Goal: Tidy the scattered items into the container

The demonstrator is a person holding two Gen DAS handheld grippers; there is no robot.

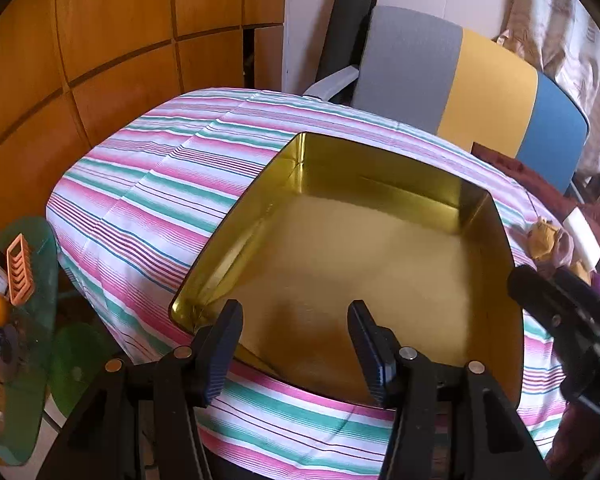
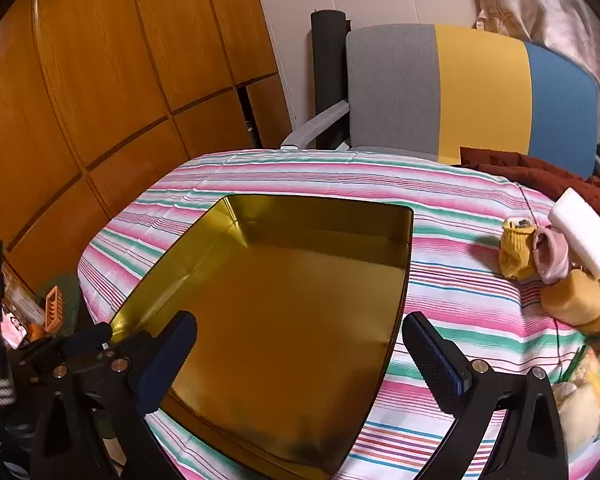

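A: Looking from the near edge first, both grippers hang over the gold tin. The left gripper (image 1: 296,334) is partly open with nothing in it. The right gripper (image 2: 300,354) is spread as wide as it goes, and it holds nothing too.

B: What is in the gold tin (image 2: 396,276)?

A: Nothing yet. It sits in the middle of the counter (image 2: 440,292), on the striped cloth, and the bottom is bare.

B: So where are the things to put away?

A: Off to the right, near the tin but not touching it. There is a tan block (image 2: 576,298), then a yellow sock (image 2: 518,252) and a pink sock (image 2: 552,254) just beside each other, and a white bar (image 2: 582,236) resting on top at the far end.

B: Will they be hard to grab?

A: I think they are all light. The socks look soft and floppy, so pinch them in the fat middle. The white bar looks stiff and smooth, maybe slippery. Take it across its thin sides, and lift it first, since it lies on the others.

B: And the tan block?

A: It may be squishy. Squeeze gently on two flat sides.
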